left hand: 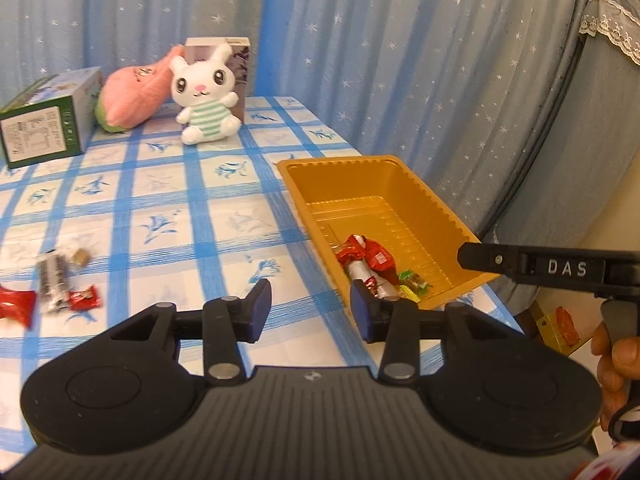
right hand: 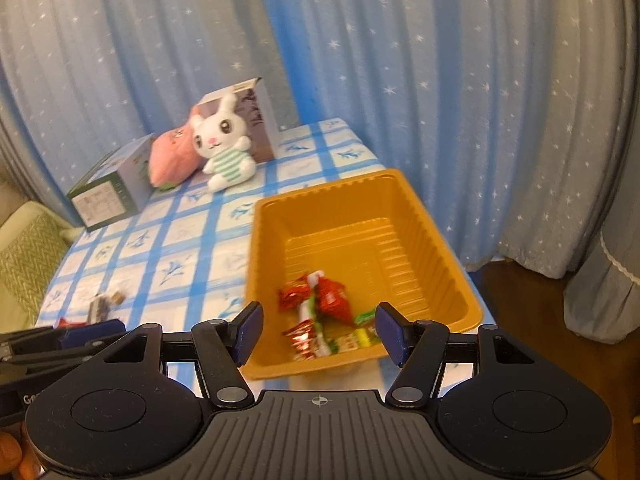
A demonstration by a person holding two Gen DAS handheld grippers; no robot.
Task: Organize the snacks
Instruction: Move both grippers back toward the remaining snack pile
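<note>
The left gripper (left hand: 310,308) hangs over the blue-checked tablecloth (left hand: 160,208) with its jaws apart and nothing between the pads. The right gripper (right hand: 318,330) hangs over the near end of the shallow gold plastic tray (right hand: 436,240), its jaws also parted and empty. The task's snacks are split. A small heap of wrapped sweets, red foil, white and green-yellow wrappers (right hand: 320,312), lies in the tray's near corner, while a few loose pieces remain on the cloth to the left: a red wrapped candy (left hand: 14,306), a smaller red packet (left hand: 84,298), a dark silvery bar (left hand: 52,280) and a little brown cube (left hand: 80,258).

The tray looks light and sits near the table's right edge, so a careless nudge from either gripper could probably slide it toward the drop. Its load sits at one end, which may tip it if the rim is caught. The loose sweets are small and slick. A pinch off centre would likely squirt one sideways, perhaps off the table. The two tools are close together, and a crossing reach could knock them.

Readable writing is scarce. The side of the right tool (left hand: 560,270) reads "DAS" in the left wrist view. The green carton (left hand: 44,128) carries a printed panel too small to read. Print on the sweet wrappers is illegible.
</note>
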